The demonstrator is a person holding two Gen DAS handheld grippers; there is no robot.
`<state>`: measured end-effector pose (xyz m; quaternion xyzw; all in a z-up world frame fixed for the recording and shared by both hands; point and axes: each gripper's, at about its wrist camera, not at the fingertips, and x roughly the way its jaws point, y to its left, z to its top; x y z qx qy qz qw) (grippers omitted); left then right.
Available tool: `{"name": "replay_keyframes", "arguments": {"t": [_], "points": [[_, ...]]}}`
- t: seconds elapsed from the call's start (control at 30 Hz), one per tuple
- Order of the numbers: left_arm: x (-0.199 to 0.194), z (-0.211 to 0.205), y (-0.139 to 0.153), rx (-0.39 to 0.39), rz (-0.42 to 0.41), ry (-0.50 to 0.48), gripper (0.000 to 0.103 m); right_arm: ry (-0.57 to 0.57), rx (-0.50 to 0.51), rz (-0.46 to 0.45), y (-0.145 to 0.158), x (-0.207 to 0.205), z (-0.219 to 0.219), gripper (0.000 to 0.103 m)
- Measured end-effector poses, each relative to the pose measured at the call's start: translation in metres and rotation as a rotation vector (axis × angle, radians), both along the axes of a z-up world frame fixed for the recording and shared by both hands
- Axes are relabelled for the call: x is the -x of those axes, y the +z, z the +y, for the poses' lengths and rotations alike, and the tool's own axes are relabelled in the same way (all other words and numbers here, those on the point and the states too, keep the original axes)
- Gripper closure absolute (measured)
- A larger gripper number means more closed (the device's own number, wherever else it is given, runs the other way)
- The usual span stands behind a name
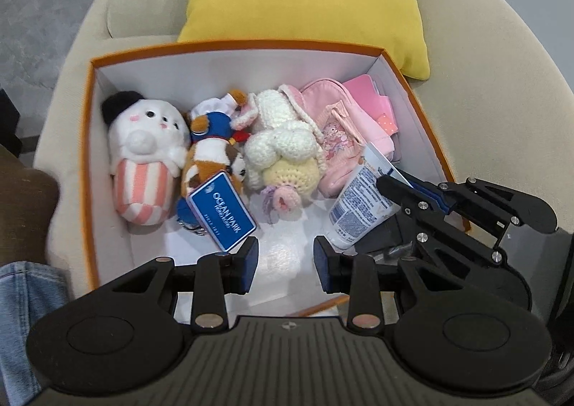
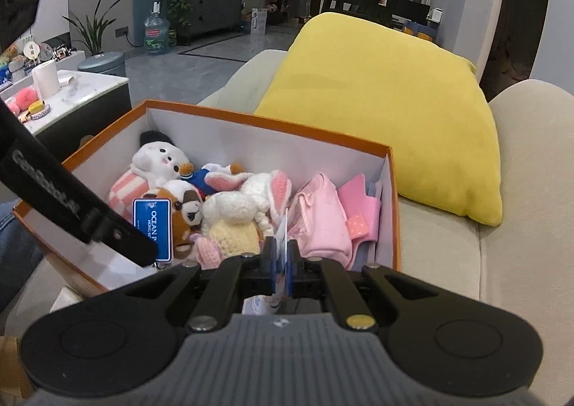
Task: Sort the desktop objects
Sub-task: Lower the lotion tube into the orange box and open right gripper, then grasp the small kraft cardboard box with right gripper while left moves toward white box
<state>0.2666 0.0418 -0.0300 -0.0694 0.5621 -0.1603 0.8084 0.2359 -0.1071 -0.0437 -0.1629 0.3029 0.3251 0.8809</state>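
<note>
An orange box [image 1: 86, 155] with white walls stands on a beige sofa. Inside lie a white plush with a pink striped body [image 1: 143, 155], a brown and white dog plush [image 1: 211, 155] with a blue "Ocean Park" tag [image 1: 223, 215], a crocheted white and yellow doll [image 1: 283, 151] and pink clothes [image 1: 344, 126]. My right gripper [image 1: 389, 183] is shut on the flat crimped end of a white tube [image 1: 358, 199], which hangs cap-down over the box's right side. In the right wrist view the gripper [image 2: 281, 248] pinches that tube end [image 2: 283, 226]. My left gripper [image 1: 286, 262] is open and holds nothing above the box's bare near floor.
A yellow cushion [image 1: 301, 0] leans on the sofa back [image 1: 502, 83] behind the box. A person's jeans leg [image 1: 21, 298] is at the left. A marble-topped table [image 2: 82, 90] with small items stands beyond the sofa. The left gripper's body [image 2: 71, 205] crosses the box's left corner.
</note>
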Motion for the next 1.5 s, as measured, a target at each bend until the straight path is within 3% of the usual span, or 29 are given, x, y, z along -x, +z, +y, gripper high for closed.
{"name": "replay_keyframes", "arguments": {"t": [0.3, 0.47, 0.63, 0.77, 1.03, 1.1, 1.23, 1.3, 1.5], "points": [[0.031, 0.008, 0.027, -0.016, -0.05, 0.002, 0.065, 0.0, -0.033, 0.077, 0.007, 0.004, -0.005, 0.095], [0.056, 0.016, 0.043, -0.036, -0.08, 0.01, 0.065, -0.002, -0.08, 0.072, 0.022, 0.015, -0.015, 0.092], [0.093, 0.026, 0.052, -0.07, -0.106, 0.036, 0.065, 0.051, -0.151, 0.085, 0.041, 0.048, -0.031, 0.085], [0.123, 0.039, 0.04, -0.105, -0.067, 0.103, 0.064, 0.119, -0.176, 0.169, 0.035, 0.082, -0.034, 0.076], [0.178, 0.059, -0.001, -0.128, -0.021, 0.21, 0.065, 0.283, -0.126, 0.304, -0.002, 0.151, -0.001, 0.062], [0.189, 0.062, -0.005, -0.138, -0.037, 0.229, 0.065, 0.3, -0.095, 0.309, -0.01, 0.162, 0.01, 0.054], [0.205, 0.067, -0.014, -0.235, -0.062, 0.28, 0.065, 0.356, -0.042, 0.323, -0.02, 0.178, 0.033, 0.049], [0.21, 0.073, -0.019, -0.222, -0.059, 0.304, 0.065, 0.373, -0.007, 0.321, -0.026, 0.183, 0.045, 0.039], [0.213, 0.082, -0.025, -0.207, -0.055, 0.311, 0.065, 0.366, 0.089, 0.294, -0.043, 0.187, 0.07, 0.038]]}}
